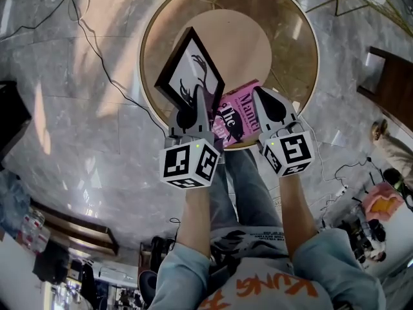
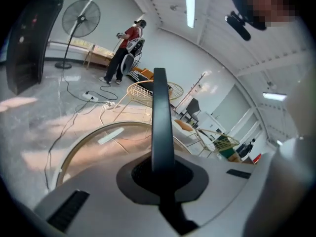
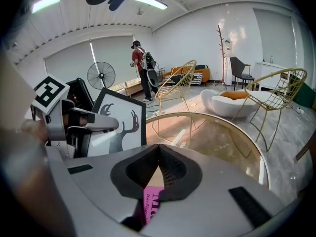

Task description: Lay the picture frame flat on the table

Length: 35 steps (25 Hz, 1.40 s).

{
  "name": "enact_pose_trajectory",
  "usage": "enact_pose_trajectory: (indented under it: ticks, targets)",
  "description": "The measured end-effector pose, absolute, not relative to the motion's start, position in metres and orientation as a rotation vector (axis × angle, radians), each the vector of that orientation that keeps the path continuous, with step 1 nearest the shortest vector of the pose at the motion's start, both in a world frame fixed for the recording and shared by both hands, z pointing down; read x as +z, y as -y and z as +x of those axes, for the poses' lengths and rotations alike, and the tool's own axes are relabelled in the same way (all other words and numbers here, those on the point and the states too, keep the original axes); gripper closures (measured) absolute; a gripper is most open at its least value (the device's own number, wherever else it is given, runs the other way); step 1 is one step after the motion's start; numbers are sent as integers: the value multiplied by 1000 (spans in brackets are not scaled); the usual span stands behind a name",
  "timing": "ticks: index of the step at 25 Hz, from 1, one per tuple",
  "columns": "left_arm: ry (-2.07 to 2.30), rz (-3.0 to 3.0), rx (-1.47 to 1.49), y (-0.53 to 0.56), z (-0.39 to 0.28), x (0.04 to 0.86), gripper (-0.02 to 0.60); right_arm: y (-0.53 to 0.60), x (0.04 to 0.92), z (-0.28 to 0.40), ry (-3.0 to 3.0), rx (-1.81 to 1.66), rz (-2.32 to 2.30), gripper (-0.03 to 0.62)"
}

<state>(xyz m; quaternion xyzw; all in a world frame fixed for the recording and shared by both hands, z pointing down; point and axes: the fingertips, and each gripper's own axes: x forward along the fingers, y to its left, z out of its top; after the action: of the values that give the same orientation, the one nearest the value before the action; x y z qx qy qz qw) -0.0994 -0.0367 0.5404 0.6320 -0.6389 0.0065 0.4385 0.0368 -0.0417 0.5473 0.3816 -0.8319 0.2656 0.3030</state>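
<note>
The black picture frame (image 1: 192,68), holding a white print with a dark antlered figure, stands tilted on the round glass table (image 1: 310,37). My left gripper (image 1: 197,101) is shut on the frame's near lower edge. In the left gripper view the frame (image 2: 159,117) shows edge-on as a dark bar rising between the jaws. To its right, my right gripper (image 1: 266,99) hangs shut and empty over a pink book (image 1: 240,117) lying flat. The right gripper view shows its closed tips (image 3: 158,146), the book (image 3: 153,201) below them, and the frame (image 3: 121,125) at left.
The table's gold rim (image 3: 217,120) curves ahead. Gold wire chairs (image 3: 279,95) and a white pouf (image 3: 232,100) stand beyond it. A standing fan (image 2: 79,23), floor cables (image 2: 94,98) and a person in a red shirt (image 2: 126,48) are farther off.
</note>
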Motion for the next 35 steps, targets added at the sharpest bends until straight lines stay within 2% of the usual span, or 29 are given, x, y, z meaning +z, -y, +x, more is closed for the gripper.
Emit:
enact_pose_trajectory:
  ticks: [14, 30, 34, 35]
  targets:
    - [1337, 1324, -352, 53, -100, 603, 555, 47, 565, 38, 2212, 733, 1054, 595]
    - [1220, 1231, -259, 60, -89, 651, 555, 46, 572, 43, 2206, 752, 1082, 595]
    - [1184, 1236, -175, 57, -85, 660, 527, 45, 574, 44, 2206, 756, 1076, 595]
    - [1162, 1232, -163, 57, -83, 661, 468, 44, 574, 44, 2205, 757, 1074, 595]
